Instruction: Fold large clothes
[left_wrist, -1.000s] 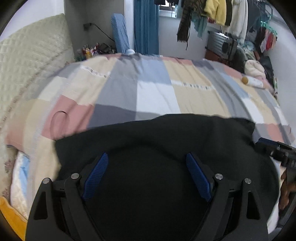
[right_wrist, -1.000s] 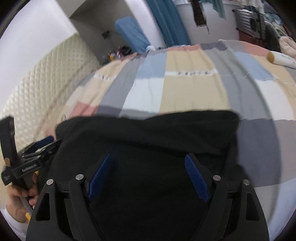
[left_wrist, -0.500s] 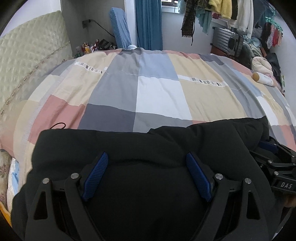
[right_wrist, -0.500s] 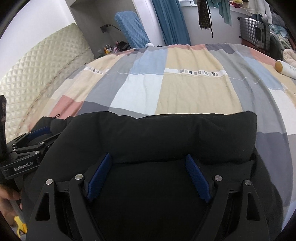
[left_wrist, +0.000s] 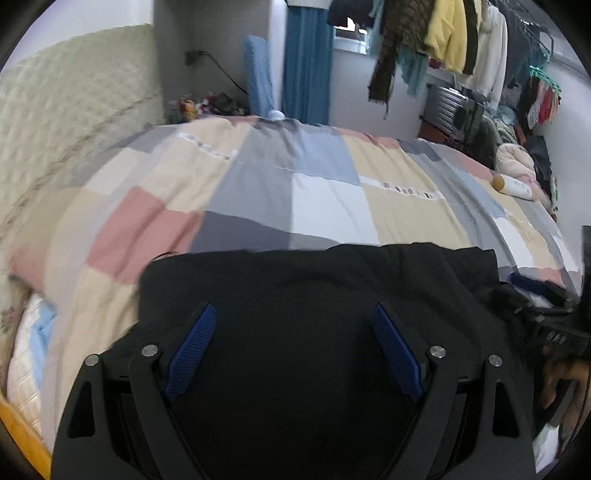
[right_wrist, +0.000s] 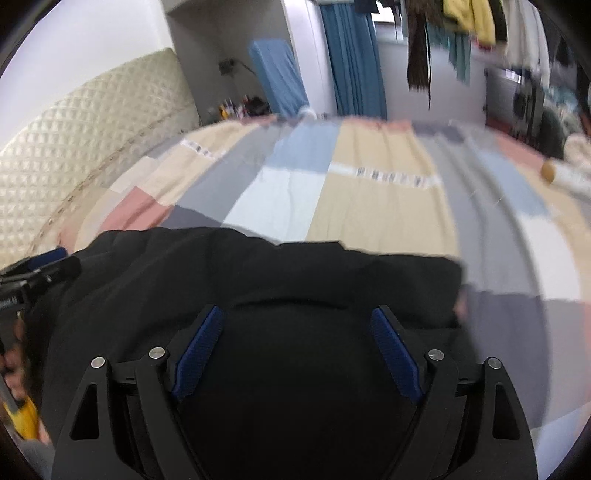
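A large black garment (left_wrist: 317, 288) lies on the patchwork bedspread (left_wrist: 325, 192) at the near edge of the bed, its far edge folded and fairly straight. It also shows in the right wrist view (right_wrist: 258, 273). My left gripper (left_wrist: 293, 314) is open with its blue pads spread wide over the black cloth. My right gripper (right_wrist: 297, 317) is open the same way over the cloth. Each gripper shows at the side of the other's view: the right one at the right edge (left_wrist: 550, 314), the left one at the left edge (right_wrist: 33, 277).
A quilted cream headboard (left_wrist: 66, 122) stands at the left. A white bottle (left_wrist: 513, 186) lies on the bed's far right. Clothes hang on a rack (left_wrist: 454, 37) at the back, beside a blue curtain (left_wrist: 306, 66).
Both cameras have tilted up and pulled back, so more of the room shows. The garment's left edge now sits further right in the left wrist view. Both grippers stay open.
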